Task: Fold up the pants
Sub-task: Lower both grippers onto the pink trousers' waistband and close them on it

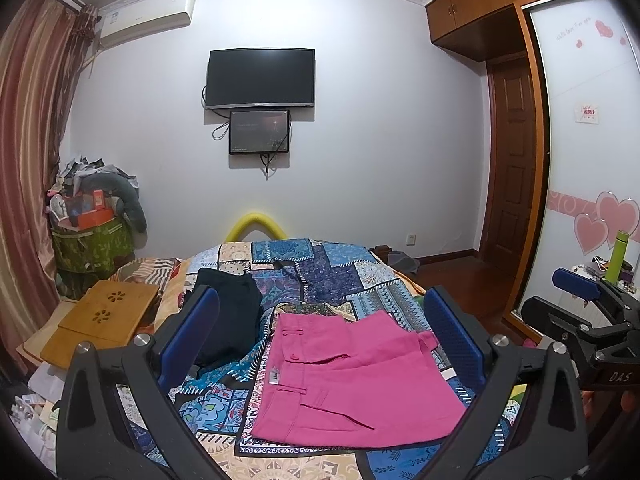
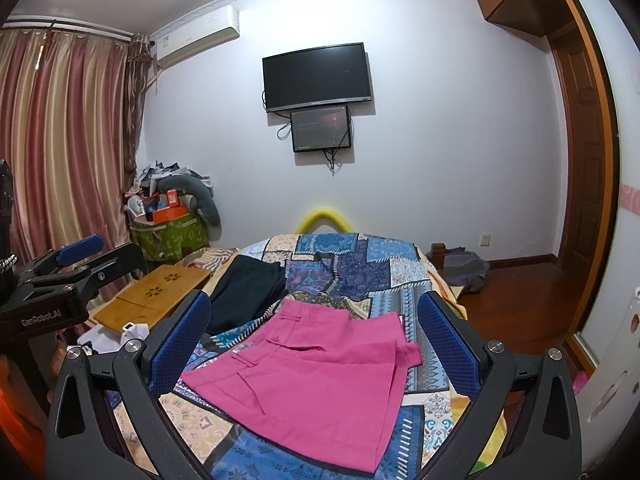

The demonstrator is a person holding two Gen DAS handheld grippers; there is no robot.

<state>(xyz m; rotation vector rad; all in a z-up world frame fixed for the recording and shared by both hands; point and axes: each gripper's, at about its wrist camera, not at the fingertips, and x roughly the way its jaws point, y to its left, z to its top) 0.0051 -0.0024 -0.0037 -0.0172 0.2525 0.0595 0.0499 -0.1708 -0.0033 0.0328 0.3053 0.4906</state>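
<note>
Both grippers wide apart, empty, above pink pants.

Pink pants folded flat, frame center, on patchwork bedspread, right gripper wide open w/ nothing held, left gripper at left edge, dark garment upper left of pants

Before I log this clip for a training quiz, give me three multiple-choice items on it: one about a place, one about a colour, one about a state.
1. Where do the dark pants lie relative to the pink pants?
A. on top of them
B. beyond and to their left
C. on the floor

2. What colour are the fingers of both grippers?
A. blue
B. red
C. white

3. How is the left gripper?
A. shut on the pink pants
B. shut on nothing
C. open, holding nothing

Key: 1 B, they lie apart on the quilt; 2 A, blue shows in both views; 3 C, its fingers stand wide apart above the cloth.
</note>
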